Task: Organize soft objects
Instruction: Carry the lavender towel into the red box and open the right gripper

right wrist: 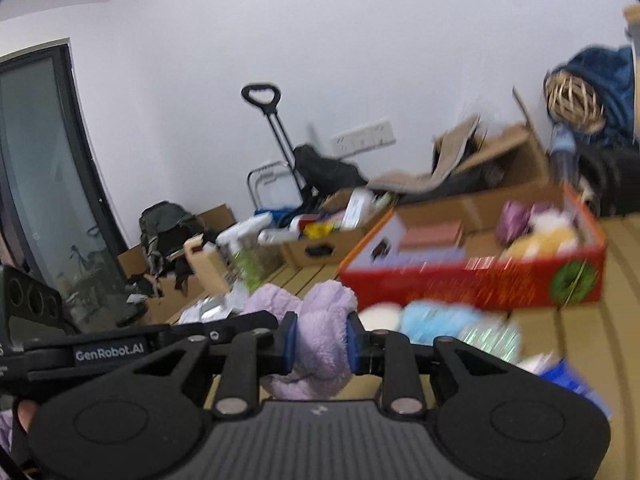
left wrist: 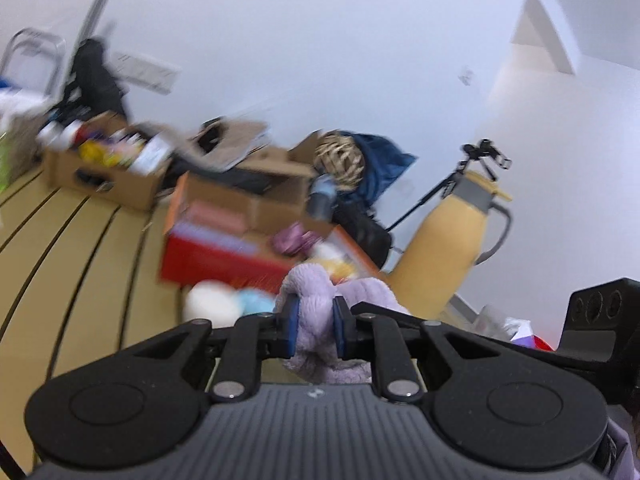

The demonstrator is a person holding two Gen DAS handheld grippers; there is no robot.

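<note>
Both hand-held grippers clamp the same lilac plush: left hand-held gripper pinches one end, right hand-held gripper the other. Plush hangs above the floor, near the red box of soft toys.

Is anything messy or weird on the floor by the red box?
Yes. A white fluffy thing and a blue fluffy thing lie loose on the floor in front of the red box, while other soft toys are already inside it. Both grippers, left gripper and right gripper, pinch the same purple fluffy cloth.
</note>
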